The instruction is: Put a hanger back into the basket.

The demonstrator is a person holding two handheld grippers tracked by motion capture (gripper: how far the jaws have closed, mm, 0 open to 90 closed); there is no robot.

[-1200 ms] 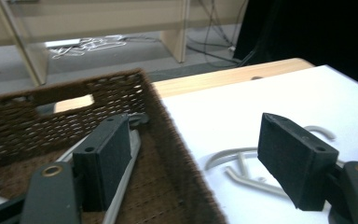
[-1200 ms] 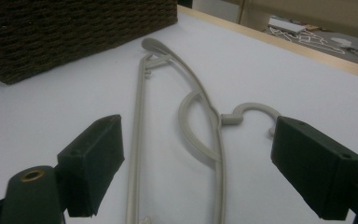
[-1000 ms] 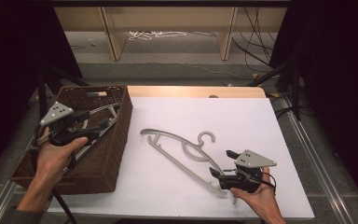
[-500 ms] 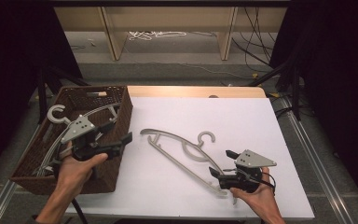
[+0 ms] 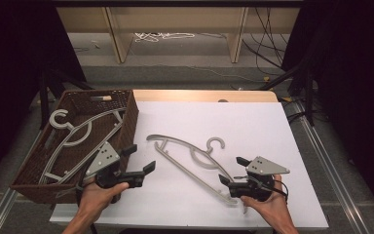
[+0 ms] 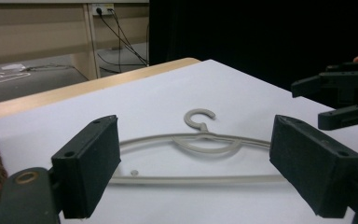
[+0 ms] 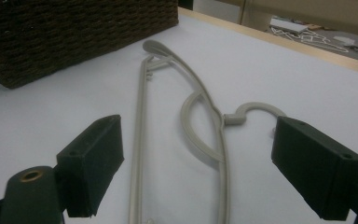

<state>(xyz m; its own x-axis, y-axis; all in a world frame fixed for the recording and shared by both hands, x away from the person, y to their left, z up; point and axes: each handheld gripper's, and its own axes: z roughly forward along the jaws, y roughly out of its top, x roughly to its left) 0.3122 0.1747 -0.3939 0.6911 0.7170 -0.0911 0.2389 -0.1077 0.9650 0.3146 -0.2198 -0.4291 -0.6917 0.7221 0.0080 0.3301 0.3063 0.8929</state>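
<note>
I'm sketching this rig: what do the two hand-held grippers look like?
Both the left hand-held gripper and the right hand-held gripper are black, with two flat, block-shaped black jaws and a grey three-cornered plate dotted with small holes on top. The forearms are bare, no sleeves.

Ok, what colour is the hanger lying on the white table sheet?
Light grey; the hanger shows best in the right gripper view.

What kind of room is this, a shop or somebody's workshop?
Most likely a lab or test bench, not a shop. A white sheet covers the wooden table, black curtains hang at both sides, loose cables trail across the grey floor, and a person's hands work two grey plastic hangers beside a brown wicker basket.
</note>
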